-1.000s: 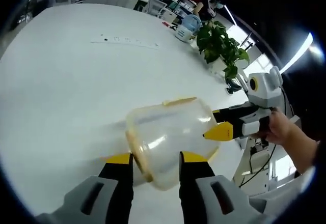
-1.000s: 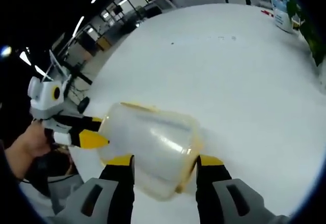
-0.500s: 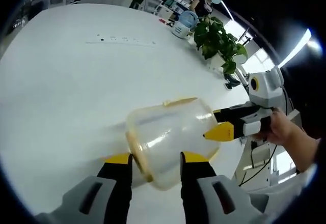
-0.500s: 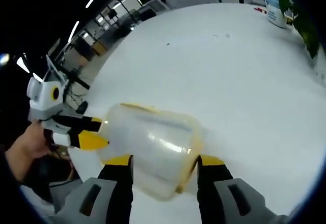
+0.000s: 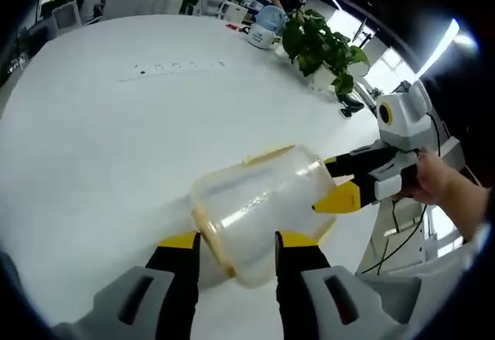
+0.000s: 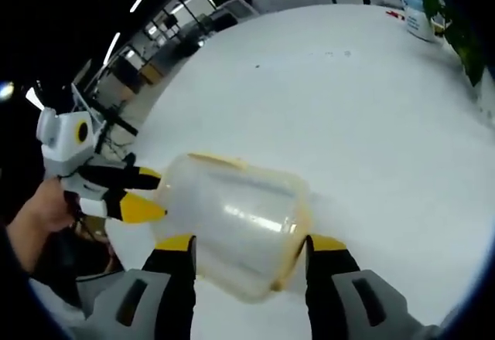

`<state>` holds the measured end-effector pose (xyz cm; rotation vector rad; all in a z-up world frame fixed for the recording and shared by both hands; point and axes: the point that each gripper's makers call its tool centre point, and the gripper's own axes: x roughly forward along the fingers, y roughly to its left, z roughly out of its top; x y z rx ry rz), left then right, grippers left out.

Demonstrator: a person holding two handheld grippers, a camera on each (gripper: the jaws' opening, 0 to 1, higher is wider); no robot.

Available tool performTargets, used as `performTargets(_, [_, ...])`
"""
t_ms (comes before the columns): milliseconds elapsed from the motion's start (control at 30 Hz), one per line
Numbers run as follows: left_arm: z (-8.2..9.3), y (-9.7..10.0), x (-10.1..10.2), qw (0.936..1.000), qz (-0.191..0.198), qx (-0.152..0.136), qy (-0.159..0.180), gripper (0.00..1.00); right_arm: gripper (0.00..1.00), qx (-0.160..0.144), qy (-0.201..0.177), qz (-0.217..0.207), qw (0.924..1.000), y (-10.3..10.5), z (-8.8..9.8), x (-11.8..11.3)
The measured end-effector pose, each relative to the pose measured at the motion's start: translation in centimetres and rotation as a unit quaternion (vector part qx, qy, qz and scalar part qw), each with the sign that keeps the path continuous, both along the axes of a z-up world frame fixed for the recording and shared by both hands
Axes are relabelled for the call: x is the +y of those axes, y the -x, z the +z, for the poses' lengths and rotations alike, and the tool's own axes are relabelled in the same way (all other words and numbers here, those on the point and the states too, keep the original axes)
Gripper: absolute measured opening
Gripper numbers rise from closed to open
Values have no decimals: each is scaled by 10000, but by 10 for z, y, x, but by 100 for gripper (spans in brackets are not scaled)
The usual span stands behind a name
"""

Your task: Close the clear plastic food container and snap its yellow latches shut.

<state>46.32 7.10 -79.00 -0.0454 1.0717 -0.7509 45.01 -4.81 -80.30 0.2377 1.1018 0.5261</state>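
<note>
The clear plastic container (image 5: 255,209) with its yellow rim (image 5: 205,232) lies on its side just above the white table (image 5: 116,124). My left gripper (image 5: 236,243) is shut across its rim end, one jaw on each side. The right gripper (image 5: 334,181) comes in from the right and clamps the far end, with a hand (image 5: 441,189) behind it. In the right gripper view the container (image 6: 232,216) sits between the jaws of my right gripper (image 6: 249,246), its yellow rim (image 6: 298,232) to the right. The left gripper (image 6: 151,193) holds the other end from the left.
A leafy potted plant (image 5: 317,42) and a pale blue jug (image 5: 263,27) stand at the table's far edge. A power strip (image 5: 170,68) lies flat further back. The table edge (image 6: 128,239) runs close beside the container, with office desks beyond.
The left gripper view has tilted, so the plant and table shifted up and left. The container stays between both grippers; the right gripper's jaws look slightly wider apart.
</note>
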Motion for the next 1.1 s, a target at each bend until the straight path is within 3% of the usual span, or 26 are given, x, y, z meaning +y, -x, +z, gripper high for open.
performTargets(433, [10,-5,4,9991,-332,-178,-177,40,57,-291,432,471,9975,-8,12,-15])
performTargets(567, [13,-8,5,9976,-505,-353,-316,39,55,-359,666,845,9935,-7,12,-19])
performTargets(633, [13,-7,6,9963,-605,-386,-466,39,53,-336,715,889,9929,-6,12,-20])
performTargets(833, [15,-9,7,9956,-680,-413,-486,40,51,-450,738,942,9918,-13,18,-22])
performTargets(1100, [17,-8,5,9916,-1006,-523,-617,40,50,-516,921,1460,9836,-10,21,-19])
